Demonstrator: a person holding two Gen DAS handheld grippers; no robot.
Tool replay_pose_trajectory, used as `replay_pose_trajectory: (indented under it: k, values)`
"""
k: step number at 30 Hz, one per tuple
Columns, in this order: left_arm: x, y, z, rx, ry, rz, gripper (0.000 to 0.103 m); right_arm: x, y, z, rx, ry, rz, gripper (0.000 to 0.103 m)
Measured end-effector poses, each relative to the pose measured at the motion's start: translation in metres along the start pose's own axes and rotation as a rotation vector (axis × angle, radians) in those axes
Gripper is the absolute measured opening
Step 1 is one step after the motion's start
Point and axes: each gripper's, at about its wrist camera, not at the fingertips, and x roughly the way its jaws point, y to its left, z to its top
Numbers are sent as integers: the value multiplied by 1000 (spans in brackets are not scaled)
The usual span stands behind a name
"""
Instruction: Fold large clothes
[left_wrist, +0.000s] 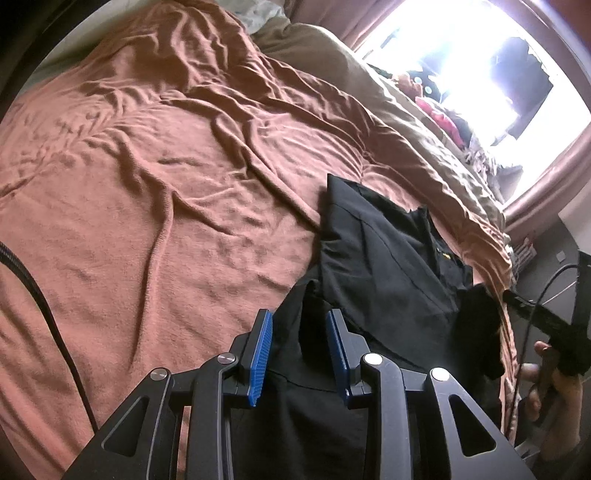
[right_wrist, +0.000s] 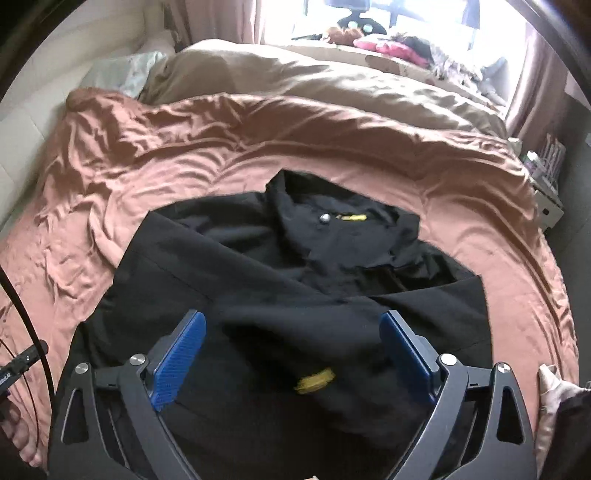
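A large black garment (right_wrist: 280, 273) with a yellow neck label lies partly folded on a rust-coloured bed cover (right_wrist: 147, 155). It also shows in the left wrist view (left_wrist: 388, 258) at the lower right. My right gripper (right_wrist: 293, 350) hovers wide open over its near part, blue pads (right_wrist: 181, 354) apart, a small yellow tag between them. My left gripper (left_wrist: 299, 350) is open above the garment's near left edge, with black cloth between the blue pads (left_wrist: 262, 354), not clamped. The right gripper's body and the hand holding it show at the right edge of the left wrist view.
A beige duvet (right_wrist: 314, 85) lies bunched along the bed's far side under a bright window with pink curtains. Toys and clothes (right_wrist: 391, 44) are piled on the sill. A pillow (right_wrist: 125, 74) sits at the back left. A black cable (left_wrist: 40, 295) hangs at left.
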Motion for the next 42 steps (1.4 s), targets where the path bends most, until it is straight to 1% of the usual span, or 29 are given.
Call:
replay_pose_trajectory:
  k: [2, 3, 6, 7, 8, 10, 12, 14, 17, 19, 20, 22, 24, 25, 28, 31, 33, 35, 36, 37, 38, 39, 40, 42]
  values:
    - [2, -3, -1, 7, 7, -4, 33, -16, -22, -5, 34, -16, 19, 95]
    - [3, -5, -2, 11, 10, -6, 33, -20, -31, -7, 55, -29, 4, 95]
    - [4, -13, -5, 36, 11, -11, 33, -40, -59, -24, 96, -48, -77, 95]
    - [4, -16, -6, 44, 11, -12, 33, -41, -77, -34, 125, -40, -95, 95]
    - [4, -18, -6, 49, 12, -13, 33, -40, -90, -42, 157, -25, -94, 95]
    - [5, -21, -8, 54, 13, -17, 33, -34, -110, -57, 214, 2, -65, 95]
    - [6, -23, -9, 59, 16, -16, 33, -31, -124, -71, 243, 17, -62, 94]
    - [7, -25, -10, 65, 19, -14, 33, -24, -133, -87, 244, 37, -64, 94]
    - [8, -27, -12, 71, 21, -13, 33, -8, -129, -96, 204, 90, -33, 94]
    - [7, -27, -13, 74, 19, -10, 33, 3, -121, -98, 151, 116, -45, 94]
    - [7, -27, -13, 75, 19, -9, 33, 8, -118, -94, 123, 127, -50, 94]
    - [8, -27, -13, 70, 20, -12, 33, 21, -104, -94, 42, 154, -76, 94]
    - [7, -26, -13, 63, 20, -14, 33, 24, -93, -91, -14, 172, -93, 94]
    - [7, -25, -12, 61, 20, -15, 33, 24, -86, -90, -47, 170, -99, 94]
    - [7, -22, -11, 54, 22, -18, 33, 19, -67, -87, -124, 151, -43, 94]
    - [9, -20, -10, 46, 27, -22, 33, 21, -50, -89, -211, 158, -27, 94]
    - [10, -19, -9, 44, 31, -26, 33, 25, -47, -91, -249, 172, -69, 94]
    - [9, -19, -9, 45, 30, -27, 33, 40, -43, -91, -281, 175, -123, 94]
    - [9, -19, -9, 44, 28, -27, 33, 41, -39, -91, -284, 168, -131, 85]
    - [9, -19, -9, 41, 27, -29, 33, 45, -38, -89, -282, 158, -131, 52]
    - [8, -18, -8, 38, 25, -31, 33, 50, -35, -86, -268, 170, -105, 24]
    - [8, -17, -7, 36, 24, -32, 33, 50, -31, -83, -255, 177, -89, 24]
    - [7, -16, -7, 32, 22, -33, 33, 48, -27, -79, -247, 163, -82, 18]
    - [7, -15, -6, 26, 19, -34, 33, 40, -17, -72, -272, 128, -67, 14]
